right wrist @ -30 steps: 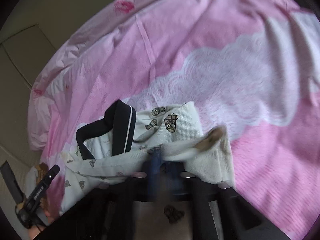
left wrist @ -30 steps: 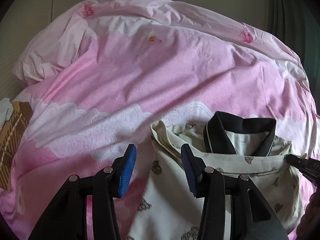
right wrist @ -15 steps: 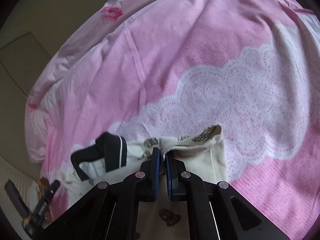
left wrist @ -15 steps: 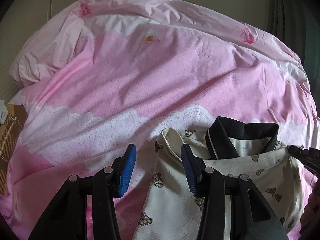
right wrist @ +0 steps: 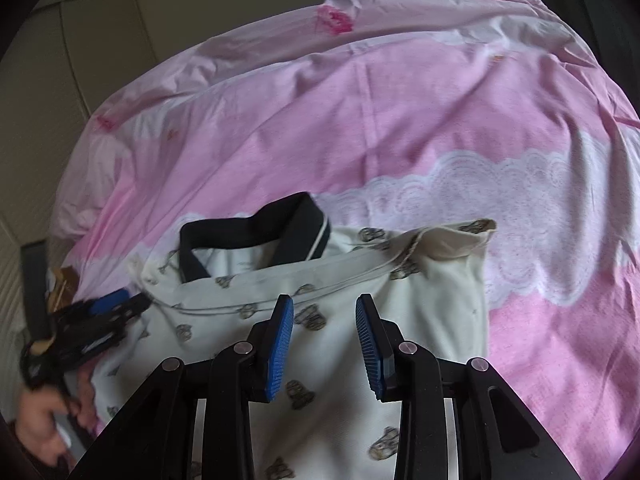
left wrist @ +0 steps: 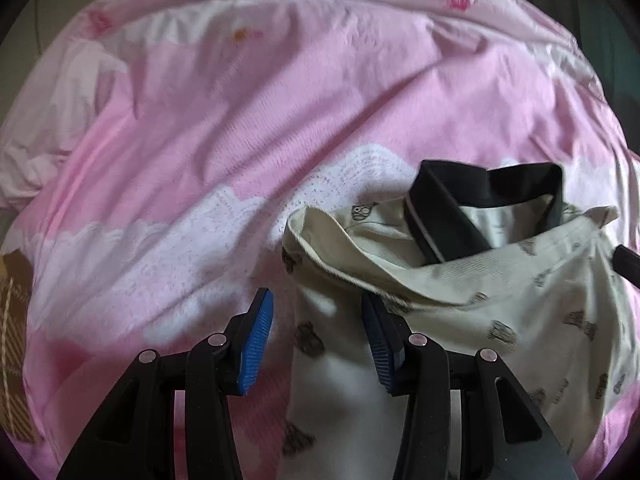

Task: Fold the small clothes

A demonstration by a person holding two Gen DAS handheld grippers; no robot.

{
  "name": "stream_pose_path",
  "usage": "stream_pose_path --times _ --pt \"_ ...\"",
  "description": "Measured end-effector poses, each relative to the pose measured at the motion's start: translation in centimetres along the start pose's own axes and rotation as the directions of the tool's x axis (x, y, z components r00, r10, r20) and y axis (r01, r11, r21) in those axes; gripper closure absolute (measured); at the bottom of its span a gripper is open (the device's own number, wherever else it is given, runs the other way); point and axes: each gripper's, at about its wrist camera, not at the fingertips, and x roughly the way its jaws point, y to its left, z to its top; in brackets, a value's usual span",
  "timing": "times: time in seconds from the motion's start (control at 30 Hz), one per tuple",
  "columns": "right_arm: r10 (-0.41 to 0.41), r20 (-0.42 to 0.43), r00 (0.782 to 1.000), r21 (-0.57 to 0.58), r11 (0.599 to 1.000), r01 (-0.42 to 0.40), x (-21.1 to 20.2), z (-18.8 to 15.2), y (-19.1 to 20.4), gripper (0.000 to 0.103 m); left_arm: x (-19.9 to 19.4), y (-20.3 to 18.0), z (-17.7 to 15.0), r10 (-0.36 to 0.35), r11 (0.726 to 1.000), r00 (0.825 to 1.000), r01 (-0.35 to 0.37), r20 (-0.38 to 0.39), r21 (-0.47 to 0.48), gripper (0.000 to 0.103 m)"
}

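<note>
Since the earlier frame the right gripper [right wrist: 324,344] has let go of the folded sleeve: its jaws, clamped on the cloth a second ago, have just been opening and now stand part open above the cream shirt [right wrist: 360,320], blue pads [right wrist: 280,344] clear of the fabric, nothing pinched. The shirt's right sleeve [right wrist: 452,248] now lies folded across the body, cuff toward the lace band of the bed cover. The shirt sits higher and more central in the right wrist view than before.

Left gripper [left wrist: 318,344]: jaws about half open, unchanged in spread. The shirt's left edge [left wrist: 332,344] lies under the gap between the blue pads [left wrist: 256,344]; no contact visible, nothing gripped. View slightly motion-blurred.

Shirt [left wrist: 480,312]: cream, small dark printed figures, black collar [left wrist: 488,196] with a thin white stripe, collar away from both cameras. It lies on the pink bed cover [left wrist: 240,128], partly over the white lace-pattern band [left wrist: 160,256].

In the right wrist view the left gripper [right wrist: 108,312] shows at the shirt's far left edge, with the person's hand [right wrist: 44,412] on it, blurred.
</note>
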Motion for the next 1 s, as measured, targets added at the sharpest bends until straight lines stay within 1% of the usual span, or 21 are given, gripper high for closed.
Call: stream_pose_path --times 0.07,0.13,0.17,0.2,0.23,0.37,0.4,0.5,0.53,0.57,0.6,0.7,0.77,0.8,0.9,1.0 --pt "-0.001 0.009 1.000 -0.007 1.000 0.001 -0.1 0.1 0.1 0.069 0.8 0.4 0.8 -0.019 1.000 1.000 0.019 -0.004 -0.003 0.058" --pt "-0.011 0.013 1.000 -0.018 1.000 0.011 -0.1 0.2 0.2 0.069 1.3 0.7 1.7 -0.032 0.999 0.999 0.032 0.006 -0.002 0.058" --pt "-0.013 0.011 1.000 -0.024 1.000 0.013 0.1 0.3 0.2 0.069 1.6 0.8 2.2 -0.050 0.999 0.999 0.050 0.015 0.000 0.058" --pt "-0.015 0.009 1.000 -0.026 1.000 0.015 0.2 0.3 0.2 0.069 1.7 0.8 2.5 -0.047 0.999 0.999 0.047 0.020 0.007 0.058" --pt "-0.017 0.007 1.000 -0.024 1.000 0.017 0.4 0.3 0.1 0.069 1.8 0.8 2.7 -0.044 0.999 0.999 0.043 0.026 0.019 0.058" --pt "-0.019 -0.002 1.000 -0.019 1.000 0.019 1.0 0.4 -0.3 0.069 1.5 0.5 3.2 -0.083 0.994 0.995 0.079 0.051 0.076 0.058" --pt "-0.023 -0.002 1.000 -0.019 1.000 0.023 1.1 0.4 -0.4 0.069 1.5 0.4 3.2 -0.103 0.990 0.994 0.098 0.046 0.102 0.058" --pt "-0.021 -0.004 1.000 -0.009 1.000 0.021 1.4 0.3 -0.7 0.069 1.9 0.1 3.1 -0.117 0.984 0.993 0.113 0.024 0.134 0.058" --pt "-0.023 -0.004 1.000 -0.007 1.000 0.023 1.4 0.2 -0.7 0.069 2.1 0.2 3.2 -0.128 0.983 0.992 0.125 0.015 0.132 0.066" --pt "-0.023 -0.005 1.000 -0.005 1.000 0.023 1.5 0.2 -0.8 0.069 2.3 0.4 3.3 -0.153 0.981 0.988 0.151 0.005 0.124 0.085" --pt "-0.023 -0.005 1.000 -0.004 1.000 0.023 1.6 0.1 -0.8 0.069 2.4 0.5 3.4 -0.173 0.978 0.985 0.173 -0.007 0.115 0.091" --pt "-0.026 -0.005 1.000 0.002 1.000 0.026 1.7 0.1 -0.9 0.069 2.2 0.6 3.7 -0.167 0.981 0.986 0.165 0.007 0.105 0.092" --pt "-0.042 0.000 0.999 0.009 0.999 0.042 1.9 0.3 -1.1 0.069 2.0 1.3 3.7 -0.151 0.986 0.988 0.149 0.021 0.075 0.092" --pt "-0.049 0.002 0.999 0.013 0.999 0.049 2.0 0.4 -1.2 0.069 2.2 1.9 3.6 -0.138 0.990 0.990 0.137 0.025 0.035 0.092" --pt "-0.069 0.000 0.998 0.024 0.997 0.069 2.3 1.0 -1.5 0.069 3.0 3.1 3.1 -0.153 0.986 0.988 0.153 0.013 -0.063 0.092" --pt "-0.060 -0.008 0.998 0.023 0.998 0.060 2.4 1.4 -1.3 0.069 3.3 2.5 2.7 -0.135 0.990 0.991 0.135 0.000 -0.038 0.092"
